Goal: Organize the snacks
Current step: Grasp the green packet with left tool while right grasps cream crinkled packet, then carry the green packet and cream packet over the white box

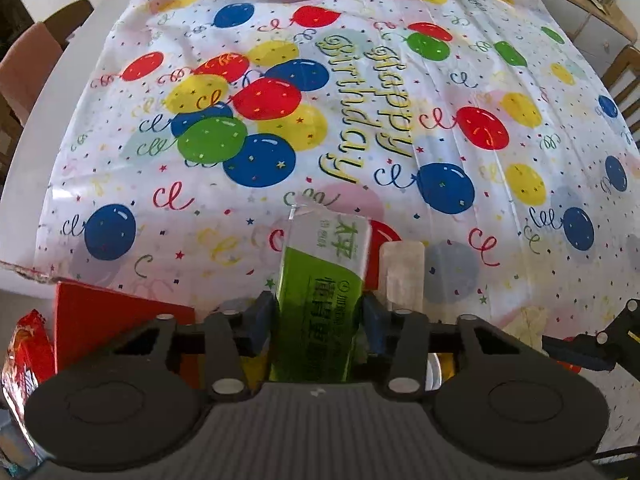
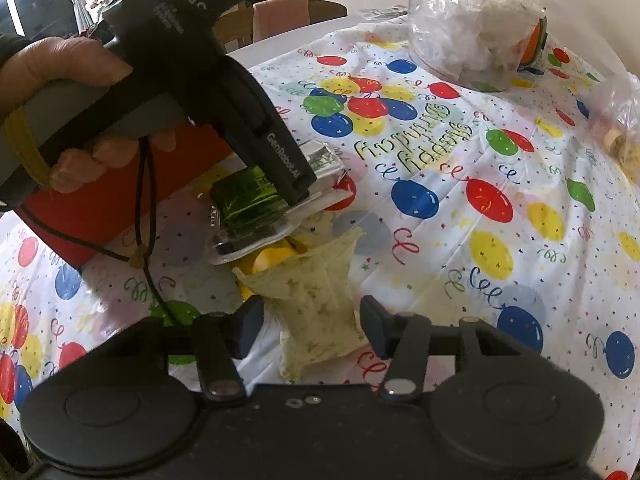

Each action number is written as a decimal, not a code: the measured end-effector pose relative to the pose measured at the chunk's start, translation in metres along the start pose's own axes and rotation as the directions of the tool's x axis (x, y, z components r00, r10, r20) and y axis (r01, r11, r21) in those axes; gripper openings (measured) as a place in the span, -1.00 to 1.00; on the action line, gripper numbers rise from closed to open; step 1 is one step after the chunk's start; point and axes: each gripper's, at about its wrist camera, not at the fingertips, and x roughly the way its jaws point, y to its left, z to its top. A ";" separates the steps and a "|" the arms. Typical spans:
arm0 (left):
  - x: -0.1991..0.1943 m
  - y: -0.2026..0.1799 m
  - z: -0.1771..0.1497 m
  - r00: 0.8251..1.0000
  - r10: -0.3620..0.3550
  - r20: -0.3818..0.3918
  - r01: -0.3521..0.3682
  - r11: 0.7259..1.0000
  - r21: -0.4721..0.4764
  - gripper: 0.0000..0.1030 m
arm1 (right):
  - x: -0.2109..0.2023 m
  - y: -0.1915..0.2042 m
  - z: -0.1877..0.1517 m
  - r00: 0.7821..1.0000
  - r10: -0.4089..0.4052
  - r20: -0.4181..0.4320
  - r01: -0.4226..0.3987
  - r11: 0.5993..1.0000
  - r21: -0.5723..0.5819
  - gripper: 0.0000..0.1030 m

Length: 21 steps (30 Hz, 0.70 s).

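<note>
Gripping a green snack packet (image 1: 320, 292), the left gripper (image 1: 318, 312) hovers over the birthday tablecloth (image 1: 400, 120); the right gripper (image 2: 312, 326) gapes around a pale yellow pouch (image 2: 316, 312).

Left claw (image 1: 318, 316) clamped on green snack packet (image 1: 320, 280), birthday balloon tablecloth (image 1: 280, 120) beyond, red box (image 1: 120, 320) left
</note>
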 end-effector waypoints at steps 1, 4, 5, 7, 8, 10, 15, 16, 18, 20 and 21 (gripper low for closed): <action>0.000 0.000 0.000 1.000 0.000 0.001 0.000 1.000 0.002 -0.14 | 0.000 0.000 0.000 1.000 0.001 -0.001 -0.001 1.000 0.003 -0.13; -0.001 0.001 0.000 1.000 0.003 0.005 -0.003 1.000 -0.009 -0.16 | -0.001 -0.001 0.000 1.000 0.002 0.000 -0.002 1.000 0.015 -0.26; -0.002 0.002 -0.001 1.000 0.005 0.008 -0.005 1.000 -0.016 -0.17 | -0.001 0.000 -0.001 1.000 0.000 0.001 0.000 1.000 0.018 -0.27; -0.004 0.004 -0.003 1.000 0.011 0.014 -0.010 1.000 -0.025 -0.17 | -0.003 0.000 -0.002 1.000 -0.002 0.002 0.002 1.000 0.026 -0.39; -0.005 0.005 -0.004 1.000 0.010 0.017 -0.009 0.999 -0.033 -0.17 | -0.004 0.001 -0.002 1.000 -0.004 0.003 0.004 1.000 0.031 -0.42; -0.008 0.008 -0.007 1.000 -0.002 0.020 0.003 0.999 -0.050 -0.17 | -0.007 0.001 -0.004 1.000 -0.013 0.007 0.013 0.999 0.046 -0.46; -0.021 0.012 -0.020 0.999 -0.017 0.033 0.019 0.997 -0.073 -0.17 | -0.021 0.003 -0.009 0.999 -0.034 0.019 0.031 0.994 0.105 -0.47; -0.024 0.013 -0.022 0.999 -0.022 0.037 0.025 0.997 -0.078 -0.17 | -0.025 0.004 -0.011 0.999 -0.040 0.024 0.037 0.993 0.115 -0.47; -0.034 0.014 -0.029 0.998 -0.037 0.052 0.041 0.995 -0.086 -0.17 | -0.034 0.007 -0.013 0.998 -0.052 0.035 0.046 0.990 0.136 -0.47; -0.044 0.016 -0.037 0.996 -0.053 0.067 0.059 0.994 -0.093 -0.17 | -0.044 0.011 -0.015 0.996 -0.068 0.050 0.060 0.986 0.155 -0.47; -0.050 0.017 -0.040 0.995 -0.060 0.073 0.067 0.993 -0.096 -0.17 | -0.050 0.013 -0.016 0.996 -0.072 0.059 0.061 0.984 0.168 -0.47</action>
